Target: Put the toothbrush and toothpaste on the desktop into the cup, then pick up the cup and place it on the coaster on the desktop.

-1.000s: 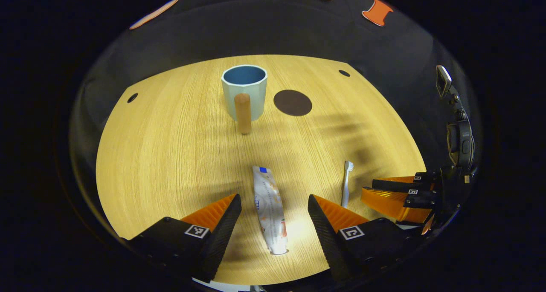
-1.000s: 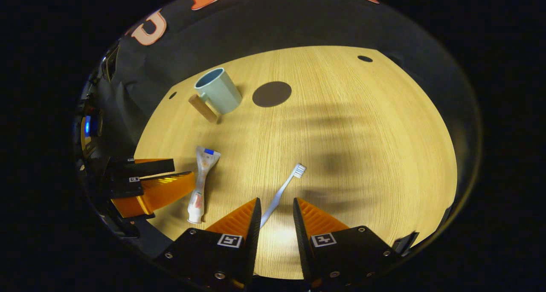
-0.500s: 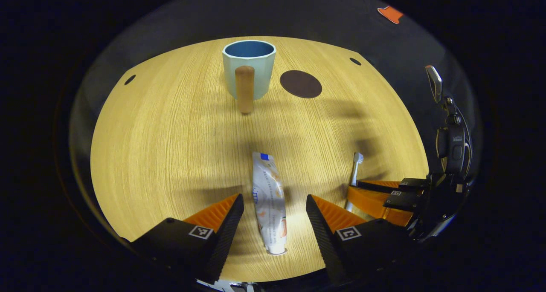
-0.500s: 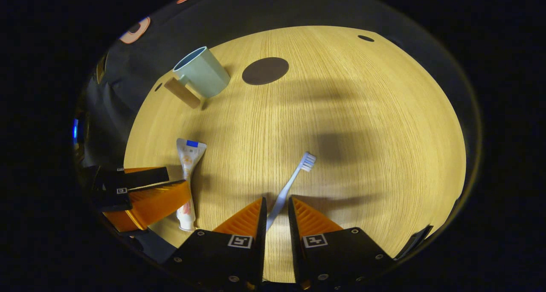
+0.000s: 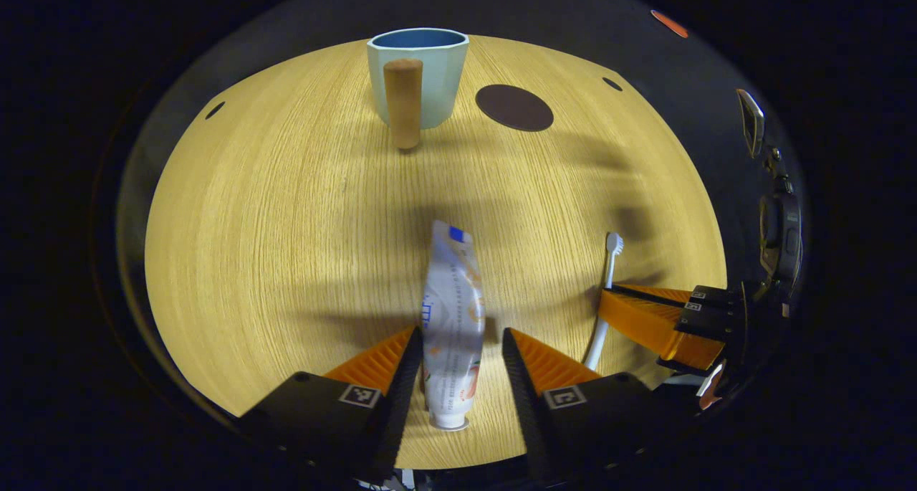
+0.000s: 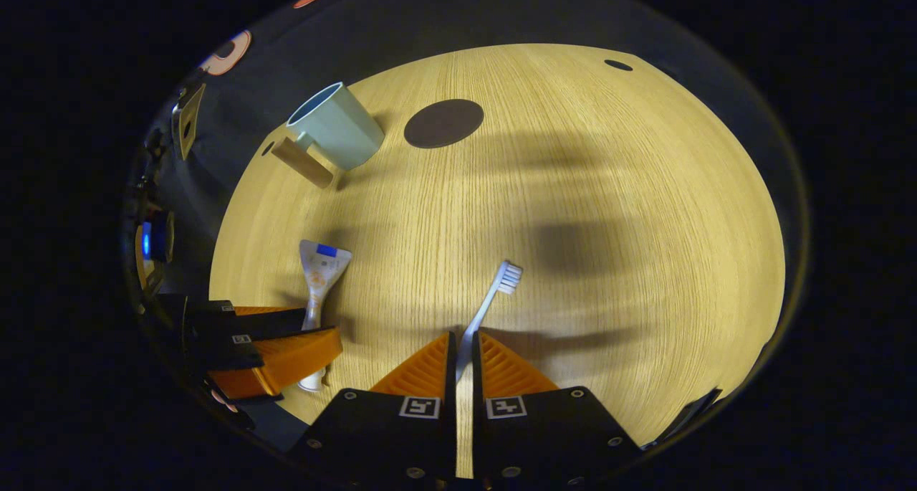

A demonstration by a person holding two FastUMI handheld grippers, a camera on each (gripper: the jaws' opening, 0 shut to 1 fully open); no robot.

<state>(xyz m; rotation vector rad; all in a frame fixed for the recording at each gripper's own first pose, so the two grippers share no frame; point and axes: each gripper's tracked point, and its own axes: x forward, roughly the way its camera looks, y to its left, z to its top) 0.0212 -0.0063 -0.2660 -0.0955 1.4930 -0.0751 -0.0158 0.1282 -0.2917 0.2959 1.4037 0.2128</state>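
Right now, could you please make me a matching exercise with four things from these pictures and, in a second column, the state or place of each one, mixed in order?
Things:
1. toothbrush
2. toothpaste
3. cup
4. coaster

States:
A. upright, nothing visible inside
B. flat dark disc beside the cup, nothing on it
C. handle pinched between the right gripper's fingers
D. lying between the left gripper's fingers, a gap on one side

Pairs: 1-C, 2-D, 3-A, 4-B

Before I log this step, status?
Right tool shut on toothbrush. Left tool astride toothpaste, not clamped. Cup upright, coaster bare.
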